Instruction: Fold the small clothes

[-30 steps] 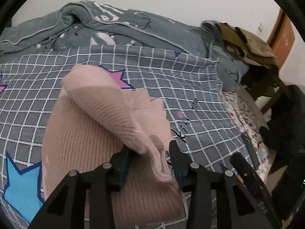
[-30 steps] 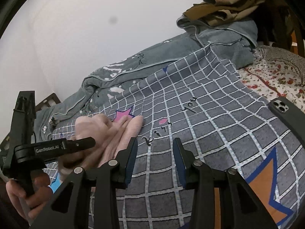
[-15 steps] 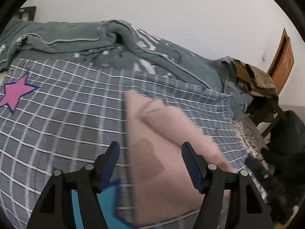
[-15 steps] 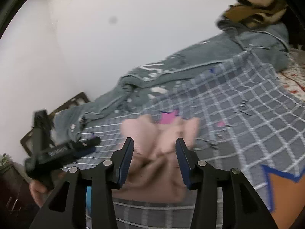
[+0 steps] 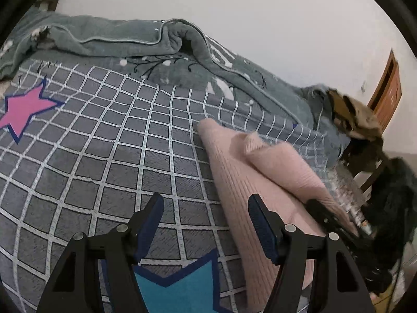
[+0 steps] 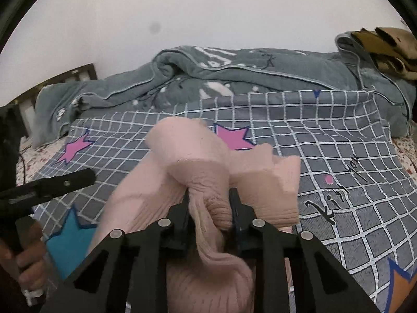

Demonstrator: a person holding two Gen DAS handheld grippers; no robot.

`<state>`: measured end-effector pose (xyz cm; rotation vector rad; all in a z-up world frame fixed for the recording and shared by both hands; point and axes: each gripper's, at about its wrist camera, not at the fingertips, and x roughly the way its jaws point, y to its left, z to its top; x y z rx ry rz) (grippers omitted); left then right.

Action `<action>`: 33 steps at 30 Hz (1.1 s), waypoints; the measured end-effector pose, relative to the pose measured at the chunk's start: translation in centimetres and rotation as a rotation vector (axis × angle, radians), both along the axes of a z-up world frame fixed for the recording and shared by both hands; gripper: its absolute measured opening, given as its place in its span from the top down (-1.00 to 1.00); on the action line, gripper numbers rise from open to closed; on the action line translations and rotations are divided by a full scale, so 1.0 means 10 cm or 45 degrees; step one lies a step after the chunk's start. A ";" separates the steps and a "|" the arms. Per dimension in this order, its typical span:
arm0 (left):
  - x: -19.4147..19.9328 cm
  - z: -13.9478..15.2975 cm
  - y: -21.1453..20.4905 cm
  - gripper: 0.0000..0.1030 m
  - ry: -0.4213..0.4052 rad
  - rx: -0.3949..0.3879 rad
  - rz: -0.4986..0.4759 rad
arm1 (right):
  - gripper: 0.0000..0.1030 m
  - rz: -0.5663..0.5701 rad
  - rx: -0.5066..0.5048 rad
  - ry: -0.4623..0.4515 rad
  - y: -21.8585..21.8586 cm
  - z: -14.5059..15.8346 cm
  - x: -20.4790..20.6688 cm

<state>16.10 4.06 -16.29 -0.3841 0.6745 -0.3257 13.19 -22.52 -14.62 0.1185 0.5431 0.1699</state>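
Note:
A pink ribbed knit sweater [image 6: 187, 156] lies bunched on a grey checked bedspread [image 6: 325, 135] with stars. My right gripper [image 6: 209, 208] is shut on a fold of the sweater near its cuff. In the left wrist view the sweater [image 5: 250, 172] lies to the right of my left gripper [image 5: 206, 224], which is open and empty over the bedspread [image 5: 117, 140]. The right gripper's tip [image 5: 328, 219] shows at the sweater's right side. The left gripper [image 6: 52, 182] shows at the left of the right wrist view.
A grey-green quilt [image 6: 234, 70] is heaped along the wall at the back. Brown clothes [image 6: 385, 47] lie on it at the far right. A wooden door [image 5: 385, 96] and dark clothing on a chair [image 5: 391, 187] stand to the right of the bed.
My left gripper let go of the sweater, opened and swung left. My right gripper came in from the right and shut on a fold of the sweater.

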 end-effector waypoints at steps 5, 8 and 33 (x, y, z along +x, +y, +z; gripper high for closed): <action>0.00 -0.02 0.07 -0.27 0.011 -0.040 0.005 | 0.70 -0.104 0.329 0.076 -0.49 -0.14 0.06; -0.02 -0.04 0.07 -0.27 0.019 -0.059 -0.004 | 0.72 -0.091 0.435 0.120 -0.68 -0.23 0.04; -0.11 -0.01 -0.33 -0.27 -0.028 -0.072 -0.139 | 0.85 -0.072 0.310 -0.077 -0.74 -0.04 -0.50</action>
